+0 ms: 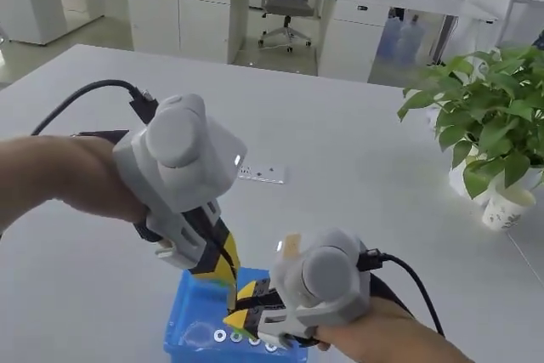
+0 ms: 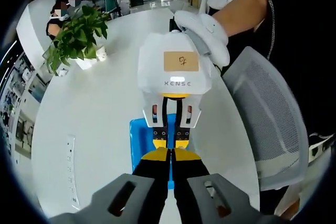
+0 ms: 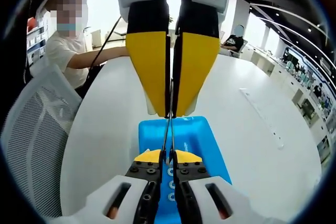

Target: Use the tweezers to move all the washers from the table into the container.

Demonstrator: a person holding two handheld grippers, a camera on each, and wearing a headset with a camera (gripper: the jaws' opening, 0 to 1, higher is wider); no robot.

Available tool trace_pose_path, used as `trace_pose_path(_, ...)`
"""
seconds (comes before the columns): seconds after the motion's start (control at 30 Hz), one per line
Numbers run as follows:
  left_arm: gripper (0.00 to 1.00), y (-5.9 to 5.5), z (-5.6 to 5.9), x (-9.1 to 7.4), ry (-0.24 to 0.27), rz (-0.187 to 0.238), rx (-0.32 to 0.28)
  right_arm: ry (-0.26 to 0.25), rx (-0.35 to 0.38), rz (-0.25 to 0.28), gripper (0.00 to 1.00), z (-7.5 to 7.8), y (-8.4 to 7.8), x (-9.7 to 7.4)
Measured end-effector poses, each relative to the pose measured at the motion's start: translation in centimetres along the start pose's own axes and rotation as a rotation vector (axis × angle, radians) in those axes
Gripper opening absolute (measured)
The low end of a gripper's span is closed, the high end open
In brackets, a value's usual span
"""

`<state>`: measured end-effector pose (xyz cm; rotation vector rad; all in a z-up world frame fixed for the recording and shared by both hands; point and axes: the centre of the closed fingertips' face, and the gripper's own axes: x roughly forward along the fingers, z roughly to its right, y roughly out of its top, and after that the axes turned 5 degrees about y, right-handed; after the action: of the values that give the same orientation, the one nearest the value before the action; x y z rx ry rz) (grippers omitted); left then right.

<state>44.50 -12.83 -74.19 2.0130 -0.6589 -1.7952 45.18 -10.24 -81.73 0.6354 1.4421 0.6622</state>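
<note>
Holds the tweezers point(image 3: 168, 136) between both grippers, right over the container point(image 1: 197, 312). Left gripper point(image 1: 230, 292) down from above, steeply tilted, fingers point(image 3: 149, 72) closed together on the upper stretch of the tweezers, just a dark slit between the yellow halves. Right gripper point(image 1: 242, 305) in low from the near right, almost level, fingers point(image 3: 148, 157) pinched on the lower stretch. Tips of the two grippers close together, one above the other, with a short bare length of thin metal between them (too thin to tell which end is the point). In the left gripper view, faces the white body of the right gripper head-on, with the blue of the container beneath.

Container: blue, shallow, rectangular, toward the near edge of the counter point(image 1: 382, 210). Washers point(image 1: 221, 336) inside it: small, silver, flat on its floor in a row, four in the head view, under the right gripper.

Beyond the container, mid-counter: a white socket strip point(image 1: 261, 174), lying flat. At the right edge: a leafy plant point(image 1: 489, 116), with a white cup point(image 1: 507, 207) just beside it on the near side.
</note>
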Motion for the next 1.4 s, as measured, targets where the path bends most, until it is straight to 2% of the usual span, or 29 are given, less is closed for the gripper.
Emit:
trace_pose_path(0.4, 0.03, -1.7, -1.3, 1.8, 0.003, -0.007, -0.014, 0.018, 0.026, -0.016, 0.08, 1.3, -1.5, 1.7)
trace_pose_path(0.9, 0.03, -3.4, -2.0, 3.5, -0.002, -0.018, -0.039, 0.044, 0.036, -0.048, 0.08, 2.0, -3.1, 3.6)
trace_pose_path(1.07, 0.03, -3.4, -2.4, 3.4, 0.002, -0.003, -0.051, 0.054, 0.045, -0.038, 0.09, 2.2, -3.1, 3.5)
trace_pose_path(1.4, 0.03, -3.5, -2.1, 3.3, -0.001, -0.003, -0.055, 0.053, 0.031, -0.047, 0.09, 2.1, -2.9, 3.6)
